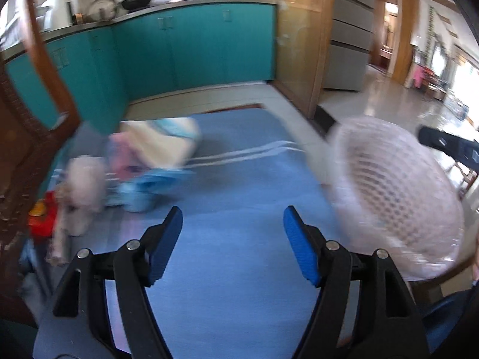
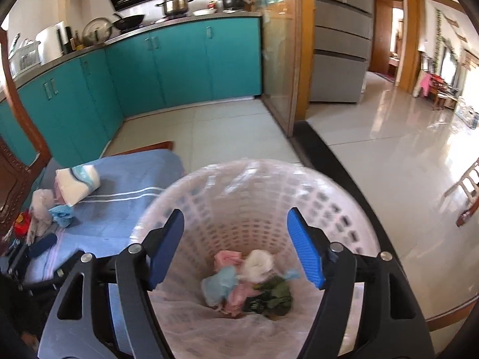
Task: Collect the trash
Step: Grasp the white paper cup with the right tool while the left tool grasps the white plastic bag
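A white mesh waste basket (image 2: 269, 209) stands at the right edge of the blue-clothed table (image 2: 125, 209); it also shows in the left wrist view (image 1: 398, 197). Inside lie crumpled scraps: blue (image 2: 220, 285), pink (image 2: 227, 257), white (image 2: 259, 261) and dark green (image 2: 272, 296). My right gripper (image 2: 235, 248) is open and empty, right above the basket's mouth. My left gripper (image 1: 233, 242) is open and empty over bare blue cloth. More litter sits at the table's left: a blue crumple (image 1: 143, 188), a whitish crumpled bag (image 1: 85, 179) and a red item (image 1: 42, 218).
A rolled white and blue towel pack (image 2: 77, 182) lies on the table's far left. A dark wooden chair back (image 2: 18, 161) borders the table on the left. Teal kitchen cabinets (image 2: 179, 59) stand behind. Glossy tiled floor (image 2: 404, 149) extends right.
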Demonstrator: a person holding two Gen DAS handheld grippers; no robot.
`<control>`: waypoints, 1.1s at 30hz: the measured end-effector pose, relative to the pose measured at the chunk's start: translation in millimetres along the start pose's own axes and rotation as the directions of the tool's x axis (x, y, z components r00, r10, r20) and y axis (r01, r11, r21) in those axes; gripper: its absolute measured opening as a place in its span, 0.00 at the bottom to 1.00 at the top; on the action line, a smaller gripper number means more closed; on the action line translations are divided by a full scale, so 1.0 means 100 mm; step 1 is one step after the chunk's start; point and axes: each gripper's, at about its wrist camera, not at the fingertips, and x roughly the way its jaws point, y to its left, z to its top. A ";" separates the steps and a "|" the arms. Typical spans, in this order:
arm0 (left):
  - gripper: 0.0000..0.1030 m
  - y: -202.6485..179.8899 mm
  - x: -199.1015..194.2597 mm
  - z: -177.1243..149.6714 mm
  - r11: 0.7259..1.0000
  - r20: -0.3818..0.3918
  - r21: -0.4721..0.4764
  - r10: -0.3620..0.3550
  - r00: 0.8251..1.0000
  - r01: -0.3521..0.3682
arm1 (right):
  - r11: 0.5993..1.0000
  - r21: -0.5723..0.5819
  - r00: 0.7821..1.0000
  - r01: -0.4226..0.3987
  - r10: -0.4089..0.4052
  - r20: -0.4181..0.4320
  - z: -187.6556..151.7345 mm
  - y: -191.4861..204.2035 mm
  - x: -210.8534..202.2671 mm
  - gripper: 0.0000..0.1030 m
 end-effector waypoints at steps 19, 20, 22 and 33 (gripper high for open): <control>0.63 1.63 0.17 0.11 0.981 0.009 -0.120 0.156 0.988 -0.154 | 0.875 -0.364 0.948 -0.319 0.294 -0.124 0.23 2.58 0.97 0.56; 0.63 1.67 0.16 0.10 0.981 0.011 -0.131 0.146 0.989 -0.143 | 0.874 -0.366 0.947 -0.321 0.291 -0.134 0.20 2.61 1.02 0.54; 0.63 1.73 0.14 0.09 0.981 0.025 -0.152 0.126 0.992 -0.121 | 0.874 -0.371 0.949 -0.315 0.280 -0.145 0.18 2.66 1.10 0.43; 0.64 1.73 0.46 0.26 0.993 0.051 -0.106 0.061 0.997 -0.055 | 0.898 -0.338 0.960 -0.281 0.263 -0.099 0.04 2.33 0.94 0.03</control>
